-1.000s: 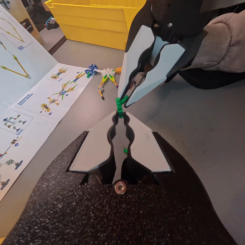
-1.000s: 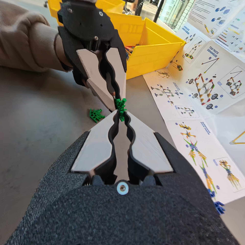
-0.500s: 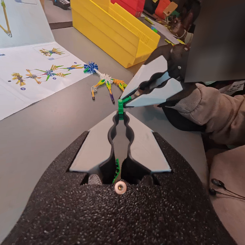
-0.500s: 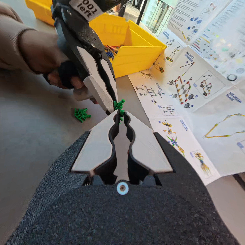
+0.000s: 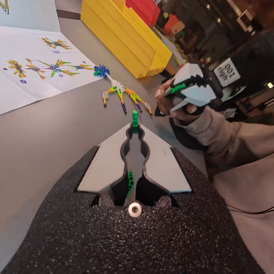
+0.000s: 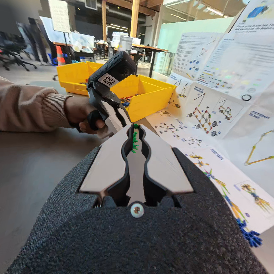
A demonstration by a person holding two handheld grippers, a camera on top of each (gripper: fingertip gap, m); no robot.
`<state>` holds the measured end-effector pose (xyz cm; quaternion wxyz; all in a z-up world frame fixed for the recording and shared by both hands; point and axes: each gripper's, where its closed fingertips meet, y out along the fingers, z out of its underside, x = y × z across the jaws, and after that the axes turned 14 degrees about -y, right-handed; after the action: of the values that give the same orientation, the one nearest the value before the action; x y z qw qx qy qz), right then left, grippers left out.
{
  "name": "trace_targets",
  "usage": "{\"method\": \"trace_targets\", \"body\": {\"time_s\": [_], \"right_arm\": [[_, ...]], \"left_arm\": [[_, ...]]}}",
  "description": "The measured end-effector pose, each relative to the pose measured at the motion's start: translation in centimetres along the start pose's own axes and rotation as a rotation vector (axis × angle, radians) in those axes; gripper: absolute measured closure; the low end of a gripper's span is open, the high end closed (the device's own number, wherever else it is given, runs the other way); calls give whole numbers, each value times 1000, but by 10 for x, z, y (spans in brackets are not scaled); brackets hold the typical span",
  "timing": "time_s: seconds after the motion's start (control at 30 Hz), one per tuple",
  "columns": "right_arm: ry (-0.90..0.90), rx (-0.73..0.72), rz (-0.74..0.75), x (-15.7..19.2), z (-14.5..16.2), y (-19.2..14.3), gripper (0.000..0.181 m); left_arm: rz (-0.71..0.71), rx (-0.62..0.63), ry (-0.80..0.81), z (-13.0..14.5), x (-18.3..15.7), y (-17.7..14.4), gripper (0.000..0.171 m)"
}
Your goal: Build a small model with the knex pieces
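My left gripper [image 5: 134,126] is shut on a short green rod [image 5: 134,117] that sticks up out of its tips, above the grey table [image 5: 59,133]. My right gripper [image 6: 135,126] is shut on another green rod [image 6: 136,126], seen end-on at its tips. It also shows in the left wrist view [image 5: 168,92] with its rod [image 5: 177,87], off to the right and apart from mine. A green fan-shaped connector [image 6: 134,142] shows through the gap between the fingers in both views [image 5: 130,183]; I cannot tell whether it lies on the table.
A part-built model [image 5: 118,89] of blue, white, yellow and orange pieces lies on the table ahead. A yellow bin [image 5: 126,37] stands behind it. Instruction sheets [image 5: 37,66] lie at the left and stand propped up [image 6: 207,118]. A sleeved arm [image 5: 222,140] rests at the right. My hands' fingertips stand some 6 cm from each other.
The two grippers met tip to tip with their green rods touching; now they have drawn apart, each still holding a rod. The right gripper has moved up and to the right.
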<state>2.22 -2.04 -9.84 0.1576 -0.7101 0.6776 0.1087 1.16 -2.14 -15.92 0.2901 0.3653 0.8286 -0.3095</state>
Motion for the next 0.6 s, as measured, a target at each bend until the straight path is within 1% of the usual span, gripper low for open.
{"method": "trace_targets", "body": {"time_s": [0.03,0.07,0.2,0.3,0.4,0.47,0.53,0.6], "right_arm": [[48,-6,-48,2,2,-2,177],[77,2,-82,4,4,-3,177],[71,51,-161,13,10,-4,176],[70,77,-220,26,14,-2,176],[56,93,-263,35,18,-1,176],[59,79,-278,38,16,-1,176],[74,41,-290,39,10,-3,177],[93,-26,-311,42,0,-5,176]], "left_arm": [[-19,58,61,9,-2,2,166],[-9,129,91,20,-6,5,166],[31,391,98,68,-14,13,166],[-26,466,153,84,-9,18,165],[-51,451,162,80,-5,16,154],[-32,392,149,68,-6,11,149],[75,287,112,46,-21,3,148],[240,176,47,24,-44,-9,148]]}}
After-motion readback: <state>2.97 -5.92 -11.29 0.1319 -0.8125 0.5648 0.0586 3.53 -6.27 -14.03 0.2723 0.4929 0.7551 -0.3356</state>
